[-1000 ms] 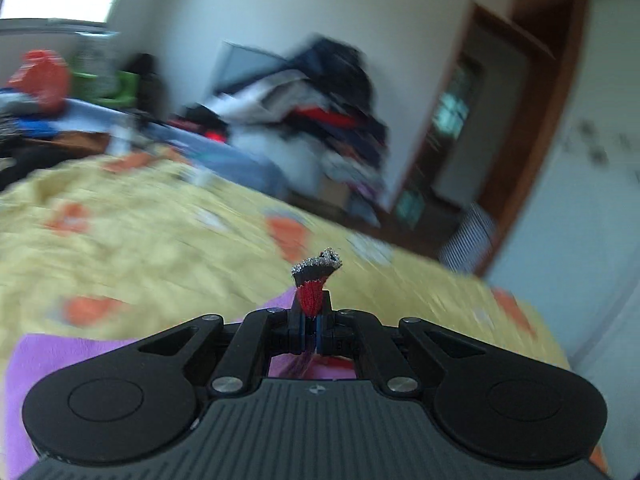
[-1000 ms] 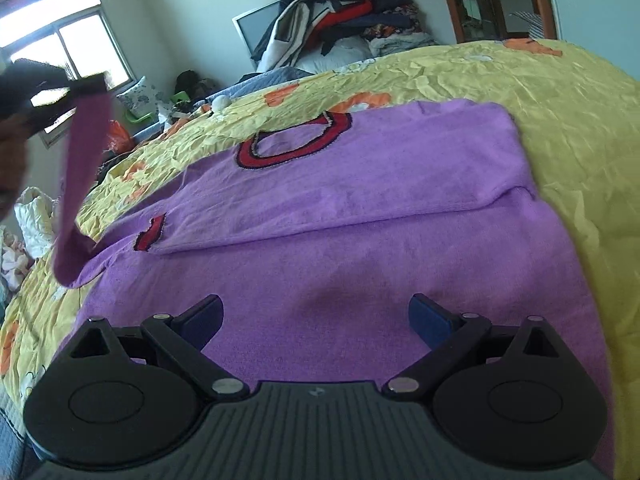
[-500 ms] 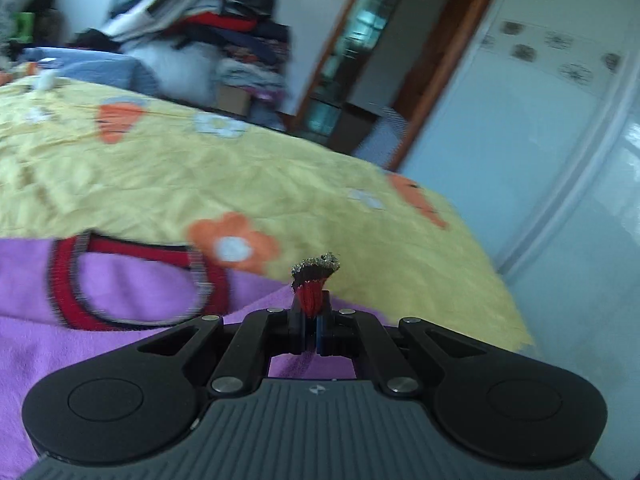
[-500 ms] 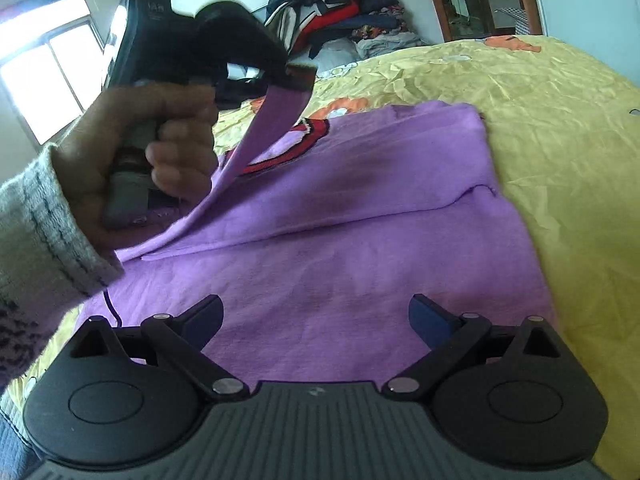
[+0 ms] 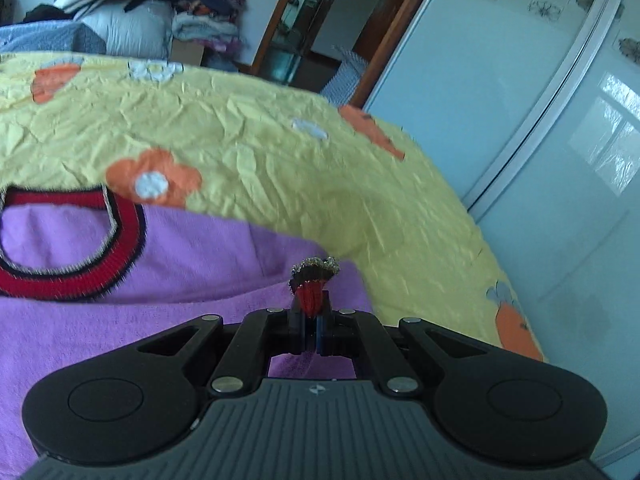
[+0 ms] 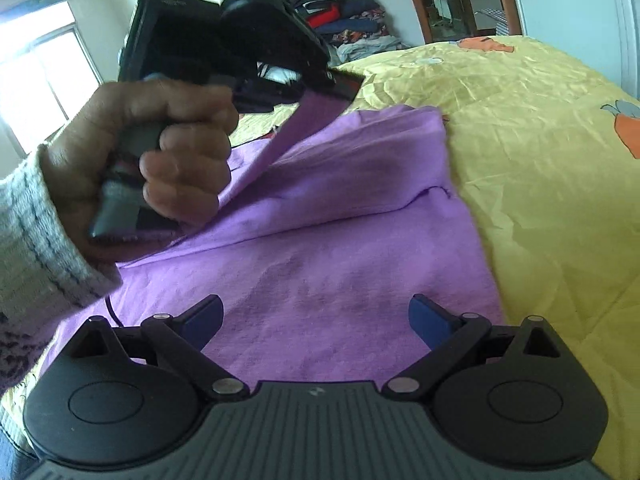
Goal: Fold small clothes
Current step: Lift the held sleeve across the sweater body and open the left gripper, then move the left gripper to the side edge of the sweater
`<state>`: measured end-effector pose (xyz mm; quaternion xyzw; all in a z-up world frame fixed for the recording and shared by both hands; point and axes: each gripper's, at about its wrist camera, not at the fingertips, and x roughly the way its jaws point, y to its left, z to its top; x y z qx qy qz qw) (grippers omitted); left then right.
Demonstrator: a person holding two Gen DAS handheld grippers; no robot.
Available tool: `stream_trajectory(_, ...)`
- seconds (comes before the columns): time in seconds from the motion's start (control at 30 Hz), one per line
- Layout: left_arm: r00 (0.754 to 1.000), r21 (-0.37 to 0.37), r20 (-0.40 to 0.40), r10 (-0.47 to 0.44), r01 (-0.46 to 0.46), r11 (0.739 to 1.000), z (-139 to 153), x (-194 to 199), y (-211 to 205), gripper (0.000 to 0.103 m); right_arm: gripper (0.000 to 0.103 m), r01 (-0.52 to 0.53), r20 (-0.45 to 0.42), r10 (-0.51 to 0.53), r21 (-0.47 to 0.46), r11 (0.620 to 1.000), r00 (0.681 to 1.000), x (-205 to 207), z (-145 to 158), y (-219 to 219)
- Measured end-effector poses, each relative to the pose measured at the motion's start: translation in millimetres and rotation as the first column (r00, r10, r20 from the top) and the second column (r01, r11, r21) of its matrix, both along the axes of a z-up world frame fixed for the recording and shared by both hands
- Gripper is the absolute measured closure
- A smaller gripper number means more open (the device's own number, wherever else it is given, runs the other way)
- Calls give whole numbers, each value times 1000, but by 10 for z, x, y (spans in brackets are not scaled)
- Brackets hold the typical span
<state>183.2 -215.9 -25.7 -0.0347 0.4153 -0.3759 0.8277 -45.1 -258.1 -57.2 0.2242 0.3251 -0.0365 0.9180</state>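
A purple sweater [image 6: 320, 248] with a red and black collar [image 5: 80, 276] lies spread on the yellow flowered bed cover [image 5: 260, 128]. My left gripper [image 5: 312, 320] is shut on the sleeve's red cuff [image 5: 312, 288] and holds it above the sweater's body. In the right wrist view the left gripper [image 6: 336, 84] is in a hand, with the purple sleeve [image 6: 304, 124] hanging from it across the sweater. My right gripper [image 6: 316, 320] is open and empty, low over the sweater's lower part.
The bed cover [image 6: 540, 140] extends to the right of the sweater, with its edge next to a pale wardrobe door [image 5: 540, 120]. A pile of clothes [image 5: 180, 8] and a doorway [image 5: 320, 12] stand at the far wall. A window [image 6: 36, 80] is on the left.
My left gripper has carried the sleeve cuff from the left side across over the sweater's body toward the right. The right gripper has stayed open and nearly still.
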Motion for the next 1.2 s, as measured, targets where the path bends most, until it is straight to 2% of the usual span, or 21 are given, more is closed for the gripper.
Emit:
stream_trajectory(0.23, 995, 47, -33, -90, 91, 995, -185, -119, -248, 99, 3, 2, 1, -2, 4, 1000, 1000, -18, -36, -18)
stream_trajectory(0.33, 982, 25, -147, -115, 120, 992, -395, -43, -289, 96, 3, 5, 0, -5, 11, 1000, 1000, -26, -26, -37)
stream_trajectory(0.4, 975, -32, -186, -121, 118, 993, -431, -12, -177, 94, 3, 4, -2, -4, 13, 1000, 1000, -32, -14, -60)
stream_trajectory(0.43, 972, -61, -202, -122, 112, 992, -394, -18, -75, 82, 3, 4, -1, -4, 19, 1000, 1000, -39, -11, -80)
stream_trajectory(0.47, 970, -98, -209, -125, 107, 989, -333, -16, 66, 74, 3, 4, 0, -4, 28, 1000, 1000, -44, -7, -104)
stream_trajectory(0.5, 973, -132, -193, -124, 100, 986, -265, -34, 237, 65, 3, 0, 3, 0, 39, 999, 1000, -44, 2, -129)
stream_trajectory(0.57, 991, -140, -97, -92, 78, 987, -66, -84, 687, 59, 3, -22, 25, 21, 36, 999, 999, -36, 50, -173)
stream_trajectory(0.6, 997, -110, -42, -57, 53, 993, 27, -98, 935, 55, 3, -32, 40, 32, 11, 999, 999, -26, 88, -179)
stream_trajectory(0.63, 1000, -67, 29, -12, 14, 998, 116, -96, 1212, 54, 3, -35, 52, 36, -20, 999, 998, -11, 124, -191)
stream_trajectory(0.67, 993, -10, 117, 32, -31, 999, 196, -80, 1495, 54, 3, -35, 59, 38, -45, 998, 998, 16, 156, -214)
stream_trajectory(0.73, 950, 117, 300, 89, -129, 985, 312, 0, 2041, 55, 3, -42, 68, 46, -59, 997, 997, 83, 206, -269)
stream_trajectory(0.77, 920, 183, 383, 78, -158, 970, 343, 37, 2259, 55, 3, -46, 74, 51, -67, 997, 996, 121, 234, -287)
stream_trajectory(0.8, 879, 257, 475, 39, -181, 949, 357, 51, 2441, 55, 3, -46, 74, 52, -85, 995, 996, 164, 259, -288)
stream_trajectory(0.87, 720, 416, 683, -124, -244, 876, 261, -10, 2704, 53, 3, -56, 75, 65, -123, 991, 995, 247, 304, -247)
stream_trajectory(0.9, 662, 492, 718, -214, -266, 829, 174, -16, 2771, 53, 3, -65, 80, 75, -132, 989, 994, 284, 317, -213)
stream_trajectory(0.97, 615, 605, 702, -358, -251, 756, -11, 14, 2866, 51, 3, -82, 83, 94, -138, 987, 992, 354, 321, -129)
stream_trajectory(1.03, 562, 650, 701, -438, -251, 718, -179, 10, 2874, 55, 3, -104, 82, 118, -151, 983, 990, 450, 308, -30)
stream_trajectory(1.1, 532, 672, 690, -490, -220, 707, -289, -11, 2870, 64, 3, -126, 76, 140, -156, 980, 987, 507, 299, 75)
stream_trajectory(1.13, 512, 682, 687, -516, -208, 701, -330, -24, 2865, 65, 3, -137, 72, 150, -157, 978, 986, 532, 302, 126)
stream_trajectory(1.17, 481, 702, 679, -555, -204, 683, -390, -35, 2815, 65, 3, -144, 70, 157, -159, 977, 985, 548, 295, 165)
stream_trajectory(1.2, 461, 730, 657, -596, -191, 656, -461, -36, 2790, 65, 3, -149, 69, 162, -164, 975, 984, 571, 288, 203)
